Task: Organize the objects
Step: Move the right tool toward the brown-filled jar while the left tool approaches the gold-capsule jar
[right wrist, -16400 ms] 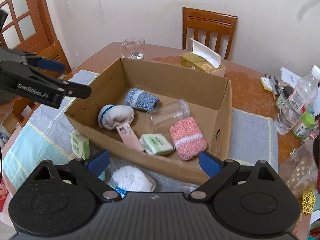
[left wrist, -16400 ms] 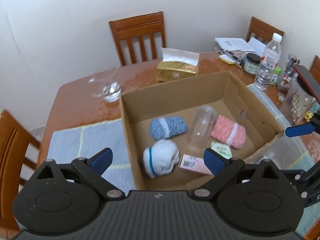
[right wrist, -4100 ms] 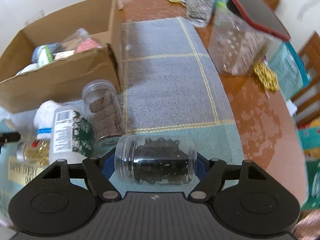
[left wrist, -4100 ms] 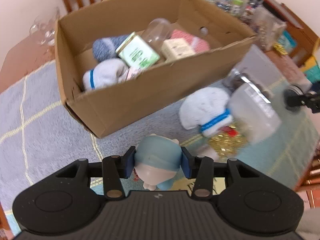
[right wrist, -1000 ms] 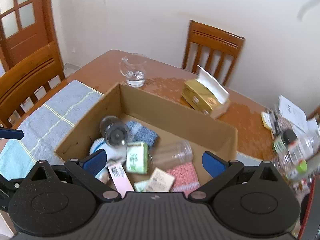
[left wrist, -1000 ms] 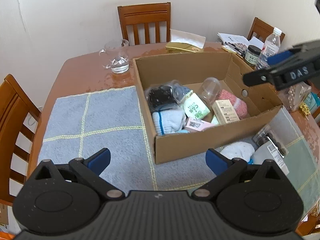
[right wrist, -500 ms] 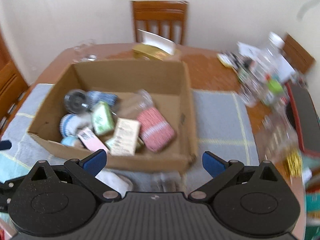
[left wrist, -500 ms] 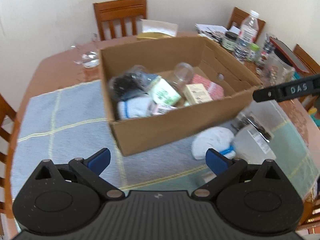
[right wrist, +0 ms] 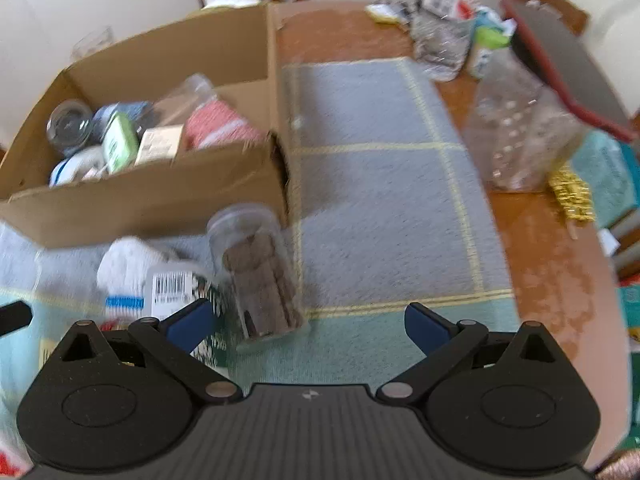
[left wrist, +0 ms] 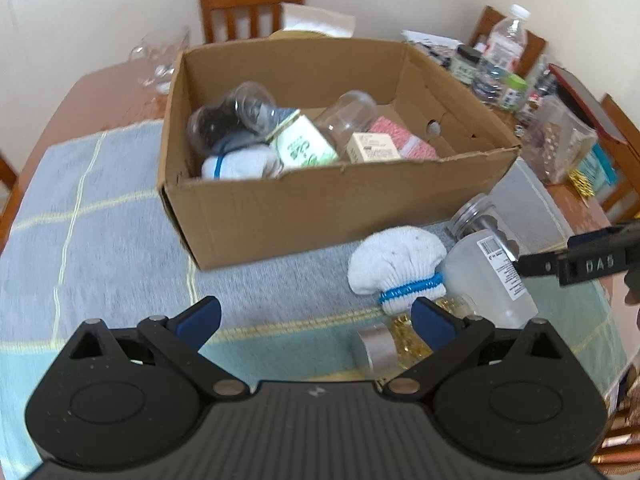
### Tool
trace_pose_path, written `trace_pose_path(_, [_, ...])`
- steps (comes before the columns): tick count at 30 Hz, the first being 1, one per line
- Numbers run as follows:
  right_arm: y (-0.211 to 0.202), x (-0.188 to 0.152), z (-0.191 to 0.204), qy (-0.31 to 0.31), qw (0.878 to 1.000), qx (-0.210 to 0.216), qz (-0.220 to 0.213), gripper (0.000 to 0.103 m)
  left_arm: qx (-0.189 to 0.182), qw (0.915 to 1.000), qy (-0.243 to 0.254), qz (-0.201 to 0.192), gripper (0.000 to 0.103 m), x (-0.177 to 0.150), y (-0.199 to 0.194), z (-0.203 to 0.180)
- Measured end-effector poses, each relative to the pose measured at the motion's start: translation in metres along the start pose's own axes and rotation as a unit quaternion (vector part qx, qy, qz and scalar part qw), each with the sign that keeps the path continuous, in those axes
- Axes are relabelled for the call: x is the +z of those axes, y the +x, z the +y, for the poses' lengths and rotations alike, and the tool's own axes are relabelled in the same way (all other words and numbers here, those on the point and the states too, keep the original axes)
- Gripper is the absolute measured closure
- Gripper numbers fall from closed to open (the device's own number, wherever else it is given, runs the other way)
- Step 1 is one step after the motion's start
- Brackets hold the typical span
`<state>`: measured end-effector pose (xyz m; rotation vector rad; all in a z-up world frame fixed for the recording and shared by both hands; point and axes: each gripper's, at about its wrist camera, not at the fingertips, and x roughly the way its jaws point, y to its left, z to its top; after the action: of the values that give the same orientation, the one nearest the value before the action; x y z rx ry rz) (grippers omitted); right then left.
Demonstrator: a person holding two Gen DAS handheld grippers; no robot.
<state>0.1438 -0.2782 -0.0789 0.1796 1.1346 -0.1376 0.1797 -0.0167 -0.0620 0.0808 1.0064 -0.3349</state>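
An open cardboard box [left wrist: 304, 204] sits on a blue-grey mat and holds jars, rolled socks and small cartons. It also shows in the right wrist view [right wrist: 160, 196]. In front of it lie a white sock with a blue band [left wrist: 394, 264], a frosted labelled bottle [left wrist: 492, 276], a clear jar of brown pieces [right wrist: 258, 268] and a small jar of gold bits [left wrist: 396, 344]. My left gripper [left wrist: 316, 318] is open and empty above the mat, left of the sock. My right gripper [right wrist: 306, 320] is open and empty, just right of the brown-piece jar.
Water bottles and small jars [left wrist: 500, 64] crowd the far right of the wooden table. A clear container with a red lid [right wrist: 532, 120] stands at the right. A glass [left wrist: 160, 60], a tissue box [left wrist: 316, 20] and a chair [left wrist: 252, 0] are behind the box.
Both grippers have dropped lower and nearer the loose items in front of the box. The right gripper swung right and down. Both stay open and empty.
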Motion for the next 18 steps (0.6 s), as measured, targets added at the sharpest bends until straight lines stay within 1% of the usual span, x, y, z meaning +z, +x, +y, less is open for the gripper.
trace_pose_path(3, [0.009, -0.001, -0.002, -0.028, 0.999, 0.014, 0.012, 0.000, 0.012, 0.9999, -0.008, 0.007, 0.002, -0.007, 0.002, -0.012])
trace_pose_path(5, [0.014, -0.002, -0.006, -0.039, 0.999, 0.031, 0.019, 0.000, 0.018, 0.9996, -0.016, 0.012, 0.002, -0.011, 0.005, -0.021])
trace_pose_path(10, [0.027, 0.000, -0.013, -0.058, 0.995, 0.071, 0.030, 0.000, 0.023, 0.9990, -0.033, 0.021, 0.002, -0.019, 0.013, -0.039])
trace_pose_path(15, [0.033, -0.001, -0.022, -0.082, 0.993, 0.084, 0.034, 0.000, 0.025, 0.9987, -0.035, 0.027, 0.002, -0.024, 0.021, -0.056])
trace_pose_path(18, [0.036, -0.001, -0.033, -0.081, 0.992, 0.090, 0.041, 0.000, 0.027, 0.9985, -0.038, 0.030, 0.002, -0.026, 0.026, -0.063])
